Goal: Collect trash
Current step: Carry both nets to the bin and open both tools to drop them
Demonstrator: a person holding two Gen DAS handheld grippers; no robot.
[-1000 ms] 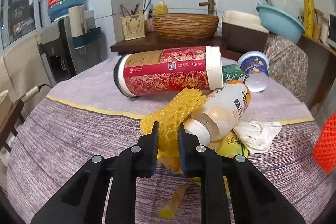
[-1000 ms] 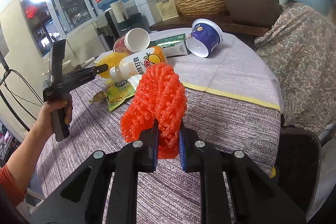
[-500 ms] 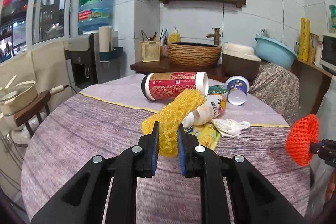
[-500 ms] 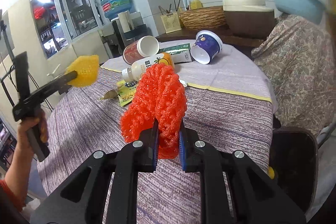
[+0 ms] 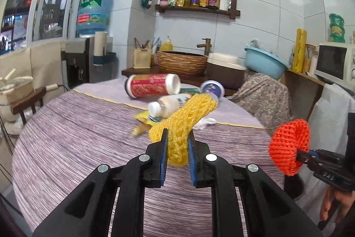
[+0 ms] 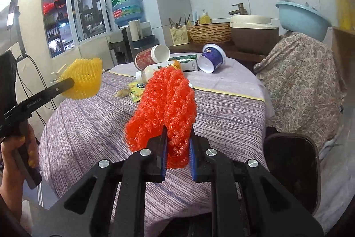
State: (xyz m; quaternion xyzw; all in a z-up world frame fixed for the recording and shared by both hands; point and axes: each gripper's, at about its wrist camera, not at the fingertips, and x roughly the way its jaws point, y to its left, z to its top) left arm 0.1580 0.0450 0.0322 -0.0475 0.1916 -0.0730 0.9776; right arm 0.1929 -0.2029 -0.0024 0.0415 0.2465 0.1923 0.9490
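My left gripper is shut on a yellow foam net and holds it in the air above the near part of the round table. My right gripper is shut on an orange foam net, also lifted off the table. The orange net also shows in the left wrist view, and the yellow net in the right wrist view. On the far side of the table lie a red canister, a white drink bottle, a purple cup, a yellow wrapper and a white tissue.
A dark chair stands at the table's right edge. A cloth-covered object with a blue basin is behind it. A counter with a wicker basket runs along the back wall. A water dispenser stands at the left.
Both grippers have drawn back from the trash pile and risen, each carrying its net. The pile now looks smaller and farther away in both views.
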